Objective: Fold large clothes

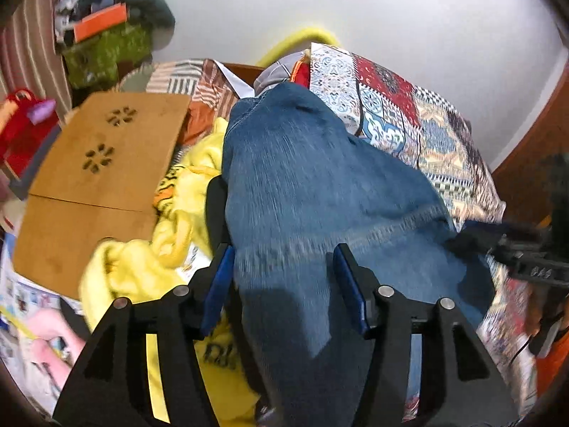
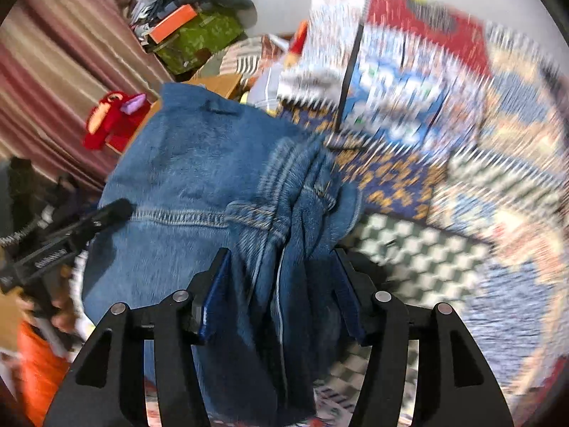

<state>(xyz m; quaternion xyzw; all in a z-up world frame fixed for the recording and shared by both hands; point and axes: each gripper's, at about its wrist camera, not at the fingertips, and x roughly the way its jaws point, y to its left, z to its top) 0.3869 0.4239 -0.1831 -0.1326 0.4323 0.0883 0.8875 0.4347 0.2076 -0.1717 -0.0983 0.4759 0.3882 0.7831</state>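
Observation:
A pair of blue jeans lies across a patterned bedspread. My left gripper stands over one edge of it, jaws apart, with denim lying loosely between the blue pads. In the right wrist view the bunched waistband of the jeans, with its seams and a belt loop, sits between the fingers of my right gripper, which is also open; the fabric is not pinched. Each gripper shows at the edge of the other's view: the right, the left. The bedspread is blurred.
A yellow garment is crumpled left of the jeans, beside a wooden lap table. A red toy and a cluttered pile with a green box stand by the striped curtain. A white wall is behind the bed.

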